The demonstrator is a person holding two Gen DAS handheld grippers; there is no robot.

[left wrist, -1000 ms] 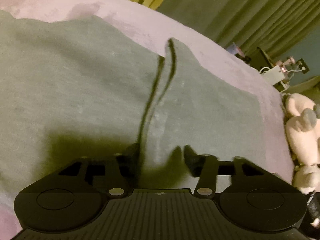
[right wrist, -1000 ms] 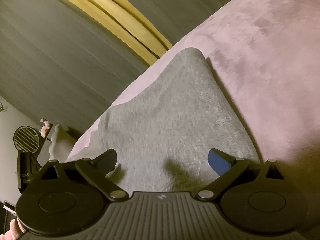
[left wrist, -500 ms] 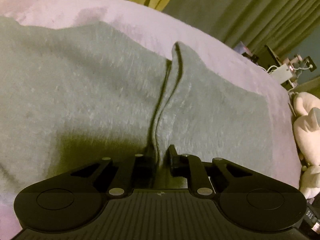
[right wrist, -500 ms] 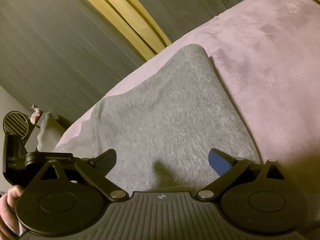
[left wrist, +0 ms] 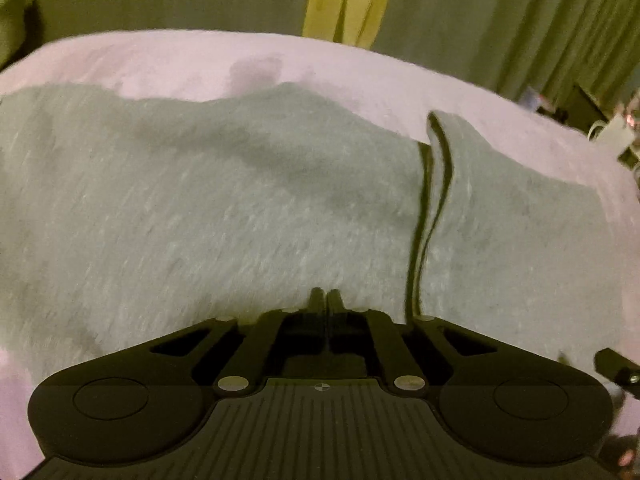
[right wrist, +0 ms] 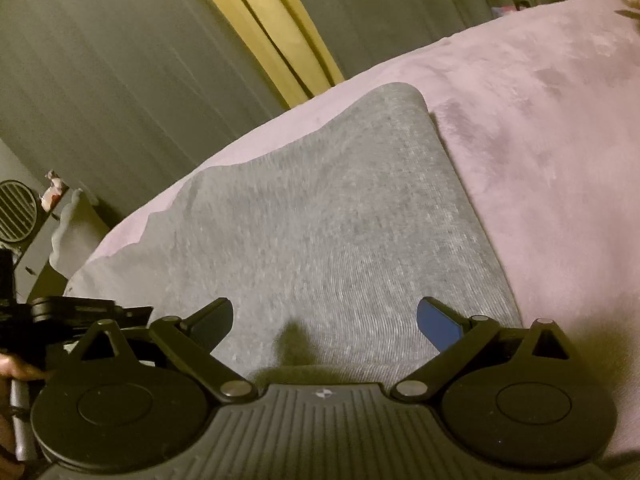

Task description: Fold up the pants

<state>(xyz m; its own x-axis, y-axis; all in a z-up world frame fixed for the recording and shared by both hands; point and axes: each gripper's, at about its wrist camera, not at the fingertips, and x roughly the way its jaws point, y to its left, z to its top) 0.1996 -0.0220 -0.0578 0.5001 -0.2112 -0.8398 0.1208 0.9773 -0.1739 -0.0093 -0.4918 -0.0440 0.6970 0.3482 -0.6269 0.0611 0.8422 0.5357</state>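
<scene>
Left gripper point(left wrist: 325, 294): my fingers are pressed together at the near edge of the pants point(left wrist: 240, 208). I judge they pinch a bit of the grey cloth, but the pinched part is hidden behind the tips, so I cannot be sure.

Pants from my left fingers: the cloth spreads far and to both sides, most of it to the left. Its far edge runs across the pink bedcover point(left wrist: 160, 56).

Dark fold line point(left wrist: 424, 216): it lies just right of my left fingertips and runs from near to far, ending at a raised lip on the far edge. I take it for the gap between two layers or legs.

Long axis: in the left view the cloth looks longest left to right, across my fingers rather than along them. The fisheye bends this, so it is a judgement.

Right gripper point(right wrist: 325, 316): my fingers stand wide apart and hold nothing. The near hem of the pants point(right wrist: 340, 220) lies between and just beyond them.

Pants from my right fingers: the cloth narrows toward a rounded far corner point(right wrist: 400, 96), with bare bedcover point(right wrist: 560, 120) on the right.

Nearer hand: both sit at the near edge. The right must close on the hem before any lift.
</scene>
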